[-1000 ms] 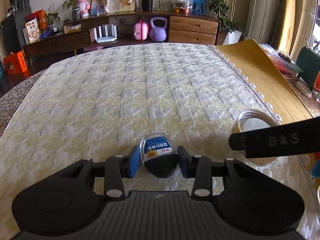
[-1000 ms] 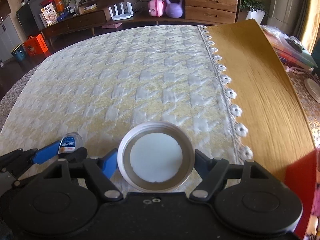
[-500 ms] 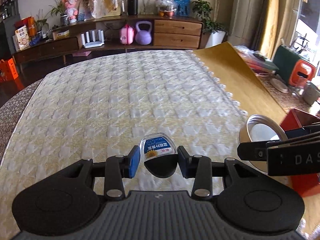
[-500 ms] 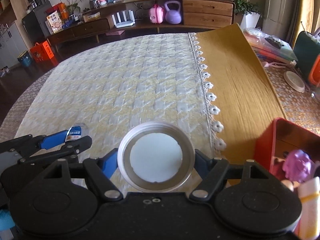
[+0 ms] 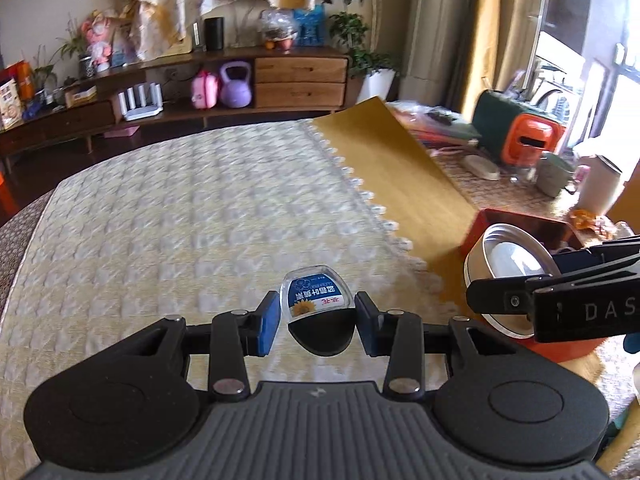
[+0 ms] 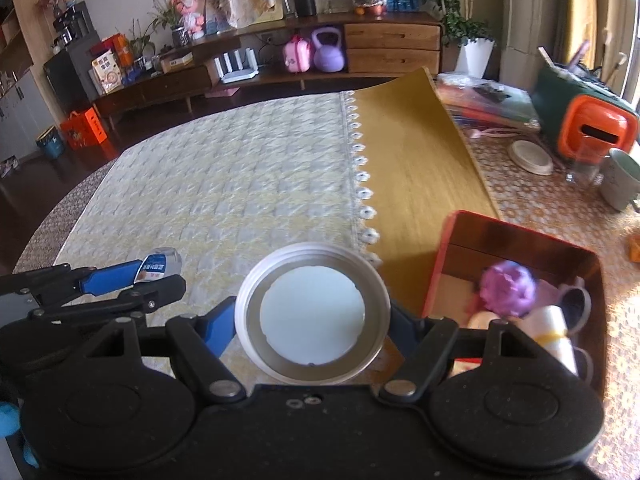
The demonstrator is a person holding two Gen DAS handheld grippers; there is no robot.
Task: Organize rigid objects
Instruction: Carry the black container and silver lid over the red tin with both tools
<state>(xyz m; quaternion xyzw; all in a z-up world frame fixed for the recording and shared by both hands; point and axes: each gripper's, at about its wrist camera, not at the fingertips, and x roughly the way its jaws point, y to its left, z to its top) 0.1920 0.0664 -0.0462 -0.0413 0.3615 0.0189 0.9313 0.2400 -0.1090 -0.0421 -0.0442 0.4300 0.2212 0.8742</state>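
Observation:
My left gripper is shut on a small clear and black case with a blue sunflower label, held above the quilted cloth; it also shows in the right wrist view. My right gripper is shut on a round white jar lid, also seen from the side in the left wrist view. A red box lies just right of the lid, holding a purple ball, a white roll and other small things.
A quilted cream cloth covers the table, with a yellow-brown mat along its right side. Beyond the mat stand an orange and green appliance, a mug and a small white dish.
Both grippers have moved to the right with their loads. The red box has come into view, and the lid now hangs at its left edge.

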